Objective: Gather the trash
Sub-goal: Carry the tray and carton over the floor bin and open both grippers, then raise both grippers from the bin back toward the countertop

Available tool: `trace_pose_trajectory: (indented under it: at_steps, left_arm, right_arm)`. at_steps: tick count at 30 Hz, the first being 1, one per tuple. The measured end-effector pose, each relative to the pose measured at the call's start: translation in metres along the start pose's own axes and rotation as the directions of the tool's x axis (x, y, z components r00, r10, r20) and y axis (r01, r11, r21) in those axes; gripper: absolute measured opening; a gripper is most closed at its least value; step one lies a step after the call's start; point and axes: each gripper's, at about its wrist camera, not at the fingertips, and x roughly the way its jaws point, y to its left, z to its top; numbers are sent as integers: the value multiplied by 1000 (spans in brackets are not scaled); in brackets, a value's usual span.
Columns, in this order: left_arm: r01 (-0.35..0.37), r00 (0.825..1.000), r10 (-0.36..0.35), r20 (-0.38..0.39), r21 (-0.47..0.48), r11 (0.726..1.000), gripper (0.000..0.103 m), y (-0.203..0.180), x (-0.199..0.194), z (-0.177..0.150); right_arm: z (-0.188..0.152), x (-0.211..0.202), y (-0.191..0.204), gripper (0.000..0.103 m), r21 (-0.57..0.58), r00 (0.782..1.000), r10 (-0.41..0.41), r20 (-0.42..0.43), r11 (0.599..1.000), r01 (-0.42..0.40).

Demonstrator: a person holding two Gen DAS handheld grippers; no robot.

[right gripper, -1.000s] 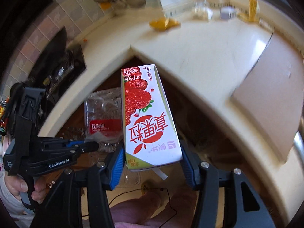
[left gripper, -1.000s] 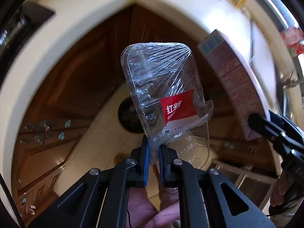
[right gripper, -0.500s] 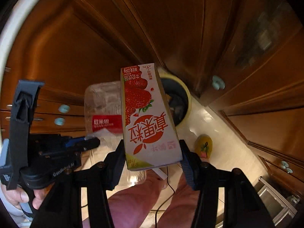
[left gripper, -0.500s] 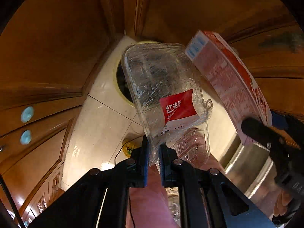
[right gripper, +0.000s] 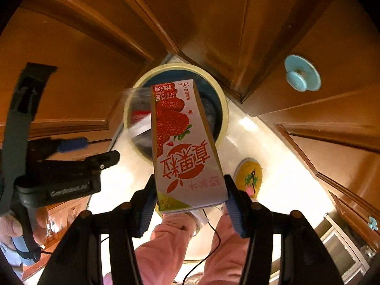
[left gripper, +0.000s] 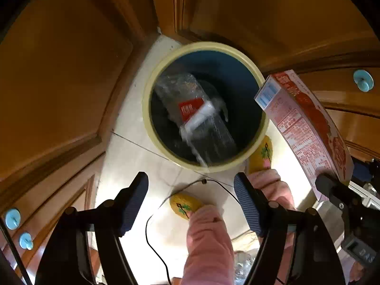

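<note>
A round bin [left gripper: 152, 83] with a pale yellow rim and dark blue inside stands on the floor in a cabinet corner; it also shows in the right wrist view [right gripper: 222, 99]. A clear plastic tray with a red label [left gripper: 192, 111] is blurred, falling into the bin's mouth. My left gripper [left gripper: 191, 201] is open and empty above the bin's near side. My right gripper [right gripper: 188, 204] is shut on a strawberry milk carton [right gripper: 182, 147], held above the bin; the carton also shows in the left wrist view [left gripper: 306, 128].
Brown wooden cabinet doors with light blue knobs [right gripper: 302, 73] close in around the bin. The person's pink trouser legs [left gripper: 209, 242] and yellow slippers [left gripper: 184, 205] are on the pale tiled floor just below. A thin black cable [left gripper: 152, 239] hangs across.
My left gripper has opened and let go of the plastic tray, which now drops into the bin. Both grippers have moved closer over the bin; the right still holds the carton.
</note>
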Motion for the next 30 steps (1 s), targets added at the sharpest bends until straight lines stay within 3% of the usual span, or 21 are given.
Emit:
trace_pose_trajectory:
  at_steps: [10, 15, 17, 30]
  left_arm:
    - [67, 998, -65, 24, -150, 986, 73, 45, -21, -40]
    - [102, 994, -91, 62, -215, 971, 73, 58, -31, -68]
    - [106, 993, -90, 80, -227, 968, 73, 59, -35, -74]
    - [92, 976, -44, 212, -221, 971, 73, 57, -102, -99]
  right_arm:
    - [16, 19, 28, 55, -53, 995, -55, -88, 997, 51]
    - [22, 25, 34, 56, -35, 994, 6, -108, 999, -10]
    - [21, 22, 37, 60, -33, 995, -1, -104, 999, -2]
    - [-10, -34, 46, 61, -63, 998, -40, -44, 997, 37]
